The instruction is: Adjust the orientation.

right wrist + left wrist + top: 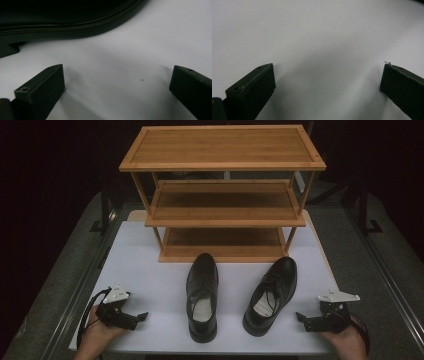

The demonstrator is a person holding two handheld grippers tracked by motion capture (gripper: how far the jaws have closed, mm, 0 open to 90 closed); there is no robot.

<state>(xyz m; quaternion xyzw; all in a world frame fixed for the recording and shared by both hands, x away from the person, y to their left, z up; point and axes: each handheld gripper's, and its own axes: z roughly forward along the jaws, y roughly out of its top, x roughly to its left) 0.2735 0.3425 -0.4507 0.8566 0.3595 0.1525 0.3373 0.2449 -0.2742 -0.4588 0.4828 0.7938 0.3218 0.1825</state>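
Two black leather dress shoes stand side by side on the white table (150, 265), toes toward a wooden rack. The left shoe (202, 295) points straight back and the right shoe (272, 292) angles slightly to the right. My left gripper (140, 318) rests at the table's front left, well apart from the left shoe. In the left gripper view its jaws (328, 65) stand wide open over bare white surface. My right gripper (301, 320) lies at the front right, a short way from the right shoe's heel. It is open (117, 66), with the shoe's sole edge (62, 25) just beyond the jaws.
A three-shelf bamboo rack (222, 147) stands at the back of the table, its shelves bare and its lowest shelf (222, 240) just behind the shoes' toes. Dark grey floor and a metal rail (385, 270) flank the table.
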